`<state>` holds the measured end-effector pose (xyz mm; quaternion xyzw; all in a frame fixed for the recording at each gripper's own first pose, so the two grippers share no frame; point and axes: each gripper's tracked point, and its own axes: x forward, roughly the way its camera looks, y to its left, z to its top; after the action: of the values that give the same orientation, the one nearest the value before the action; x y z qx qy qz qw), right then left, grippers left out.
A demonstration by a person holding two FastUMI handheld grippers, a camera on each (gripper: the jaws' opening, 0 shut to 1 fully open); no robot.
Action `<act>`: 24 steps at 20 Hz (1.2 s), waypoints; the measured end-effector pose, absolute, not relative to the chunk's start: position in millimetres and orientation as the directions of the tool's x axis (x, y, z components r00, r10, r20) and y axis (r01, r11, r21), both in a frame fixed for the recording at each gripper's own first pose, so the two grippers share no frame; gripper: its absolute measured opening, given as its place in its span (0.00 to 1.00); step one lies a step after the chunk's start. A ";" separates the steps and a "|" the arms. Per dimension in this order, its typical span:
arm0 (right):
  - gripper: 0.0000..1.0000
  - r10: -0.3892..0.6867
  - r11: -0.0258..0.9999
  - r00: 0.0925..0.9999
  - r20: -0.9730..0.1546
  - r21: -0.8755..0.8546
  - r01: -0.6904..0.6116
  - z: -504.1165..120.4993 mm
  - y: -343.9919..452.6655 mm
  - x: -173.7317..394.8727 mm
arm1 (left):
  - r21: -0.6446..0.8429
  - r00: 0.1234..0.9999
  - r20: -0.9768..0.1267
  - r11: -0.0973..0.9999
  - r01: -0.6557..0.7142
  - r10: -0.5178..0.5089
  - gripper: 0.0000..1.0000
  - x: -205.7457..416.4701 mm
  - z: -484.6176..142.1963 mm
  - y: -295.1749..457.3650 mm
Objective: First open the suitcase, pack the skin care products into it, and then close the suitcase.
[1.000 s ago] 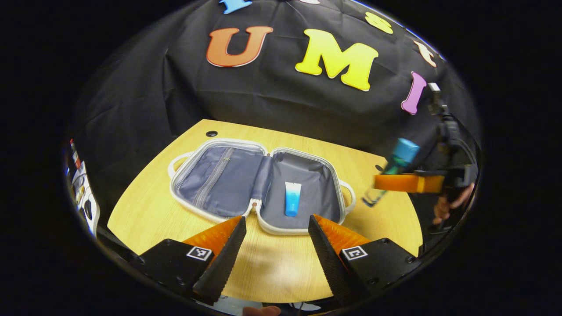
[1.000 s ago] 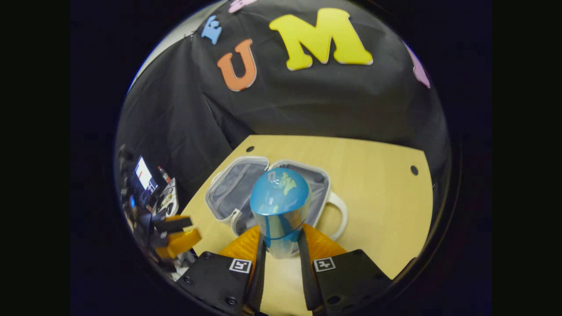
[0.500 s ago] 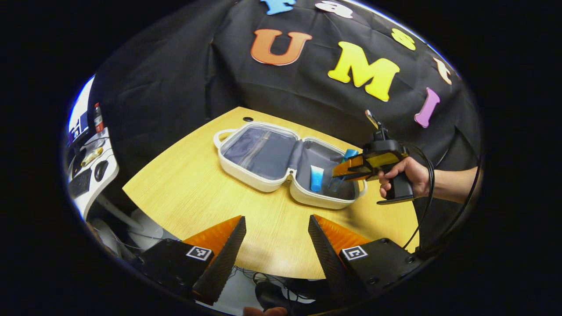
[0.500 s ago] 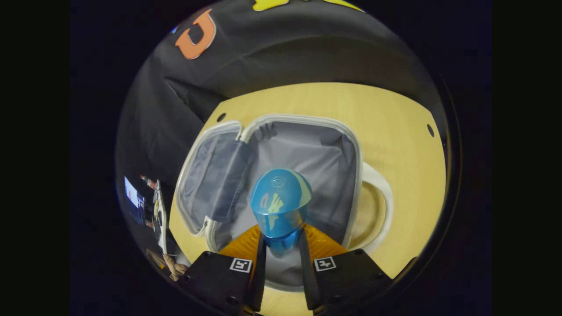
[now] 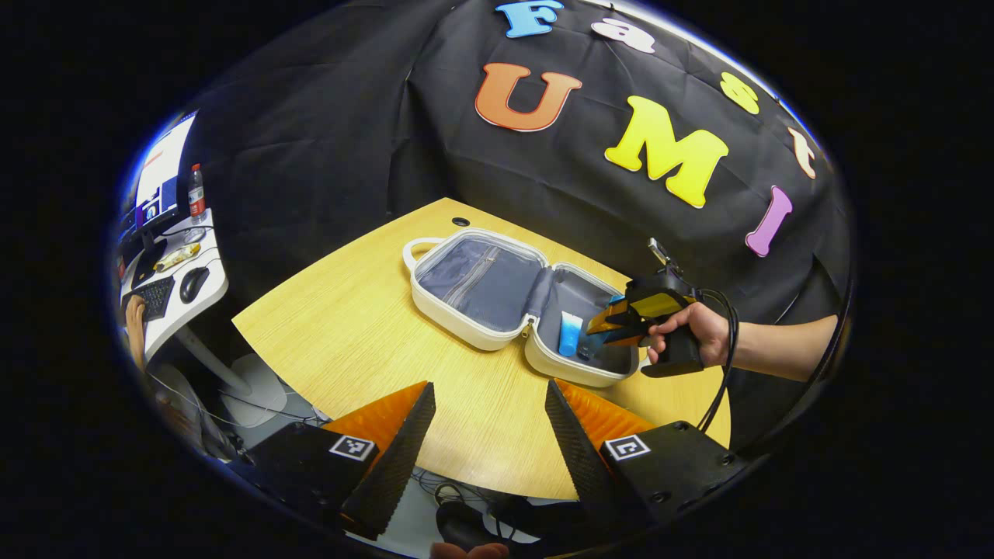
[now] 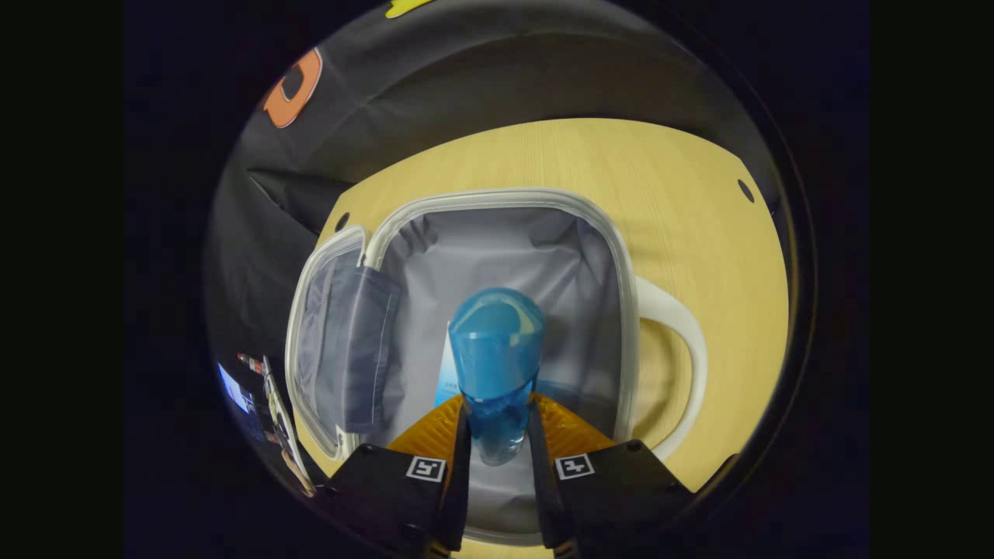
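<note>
Hiding most of the tube (image 6: 449, 373), blue bottle (image 6: 495, 353) clamped in right gripper (image 6: 497, 435); left gripper (image 5: 488, 435) spread apart

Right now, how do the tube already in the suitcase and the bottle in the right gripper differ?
The tube lies flat on the suitcase lining; the bottle is clamped in the right gripper, above it. The tube is opaque, white fading to blue; the bottle is translucent blue. Both sit over the same half.

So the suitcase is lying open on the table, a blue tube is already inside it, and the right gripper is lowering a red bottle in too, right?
Nearly. The bottle clamped in the right gripper is blue, not red, as the right gripper view shows. The rest holds: the suitcase lies open on the table with a blue tube inside.
</note>
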<state>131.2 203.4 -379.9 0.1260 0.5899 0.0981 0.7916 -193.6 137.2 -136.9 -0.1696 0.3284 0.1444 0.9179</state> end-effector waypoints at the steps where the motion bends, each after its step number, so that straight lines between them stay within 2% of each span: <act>1: 0.31 0.287 0.954 0.286 -0.914 0.300 0.000 -382.9 202.5 133.0 | -0.216 0.743 -0.650 0.901 -0.377 0.156 0.92 -192.9 -135.4 136.7; 2: 0.31 0.272 0.958 0.287 -0.919 0.285 0.003 -385.4 201.9 134.8 | -0.214 0.745 -0.647 0.901 -0.378 0.159 0.92 -192.6 -133.5 135.7; 3: 0.34 0.258 0.962 0.287 -0.923 0.272 0.009 -388.3 200.9 135.6 | -0.211 0.746 -0.646 0.901 -0.379 0.162 0.92 -192.6 -132.0 134.9; 7: 0.31 0.214 0.973 0.286 -0.934 0.231 0.028 -392.5 196.9 134.3 | -0.204 0.751 -0.630 0.892 -0.403 0.195 0.92 -196.0 -126.7 136.5; 12: 0.37 0.186 0.981 0.281 -0.942 0.195 0.004 -395.2 195.7 131.9 | -0.191 0.738 -0.636 0.881 -0.433 0.225 0.92 -205.8 -125.4 138.2; 16: 0.38 0.182 0.982 0.280 -0.943 0.189 -0.004 -394.9 197.3 130.8 | -0.181 0.733 -0.636 0.877 -0.445 0.240 0.92 -208.1 -121.5 141.4; 17: 0.41 0.184 0.981 0.285 -0.941 0.192 0.000 -394.3 197.6 131.4 | -0.178 0.732 -0.635 0.876 -0.448 0.245 0.92 -207.5 -121.4 142.6; 21: 0.43 0.188 0.982 0.306 -0.933 0.183 -0.044 -380.7 193.1 129.5 | -0.169 0.746 -0.614 0.880 -0.445 0.259 0.92 -204.7 -117.2 153.4; 22: 0.51 0.205 0.979 0.327 -0.922 0.197 -0.059 -369.7 193.3 129.0 | -0.163 0.753 -0.602 0.882 -0.442 0.266 0.92 -202.0 -115.1 159.0; 24: 0.72 0.227 0.974 0.363 -0.904 0.212 -0.081 -346.1 188.3 124.2 | -0.147 0.778 -0.566 0.895 -0.421 0.273 0.92 -191.9 -110.3 172.7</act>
<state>124.2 188.3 -346.1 0.0658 0.5566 0.0935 0.8228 -191.9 172.7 -110.3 -0.1340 0.2768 0.1859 0.9332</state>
